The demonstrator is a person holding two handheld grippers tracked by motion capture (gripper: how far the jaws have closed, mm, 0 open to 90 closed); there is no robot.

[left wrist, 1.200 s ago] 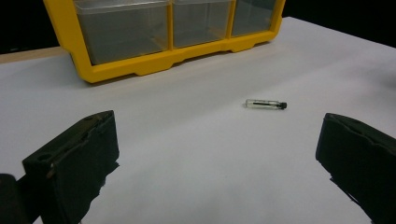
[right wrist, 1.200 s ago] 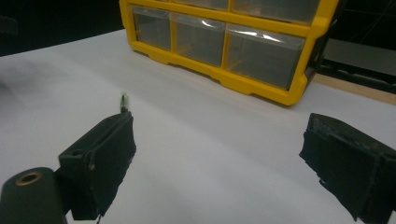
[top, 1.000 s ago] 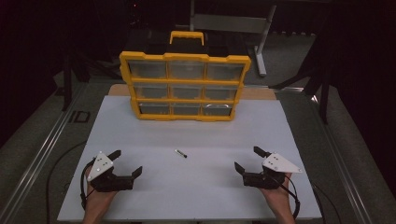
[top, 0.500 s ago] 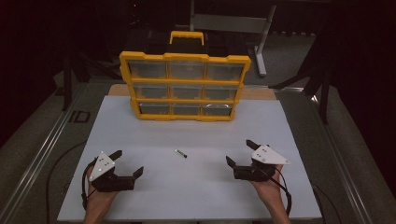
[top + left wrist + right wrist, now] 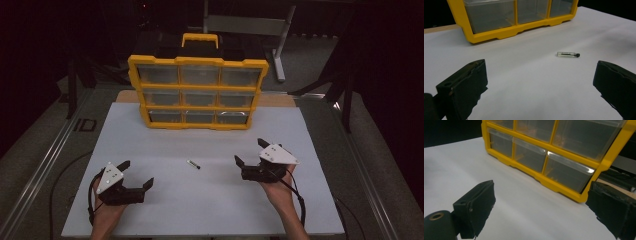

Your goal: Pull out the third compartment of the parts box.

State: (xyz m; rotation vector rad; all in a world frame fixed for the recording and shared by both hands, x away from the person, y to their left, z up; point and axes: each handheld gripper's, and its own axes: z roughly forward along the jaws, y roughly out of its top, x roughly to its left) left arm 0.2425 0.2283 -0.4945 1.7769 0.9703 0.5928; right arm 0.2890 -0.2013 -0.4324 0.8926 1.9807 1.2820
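Light falls from above onto the white tabletop (image 5: 210,200), which stands bright while everything around the yellow organizer (image 5: 197,92) sinks into near black. Shadows under the organizer are soft and short. The high view is grainy and slightly soft. In both gripper views the near black jaws blur; the organizer's clear drawers carry faint glare.

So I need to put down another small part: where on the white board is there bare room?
The white board is mostly bare: the wide band between the yellow organizer and the small vial, and the near strip between the left gripper and right gripper. It is tight only at the organizer's foot.
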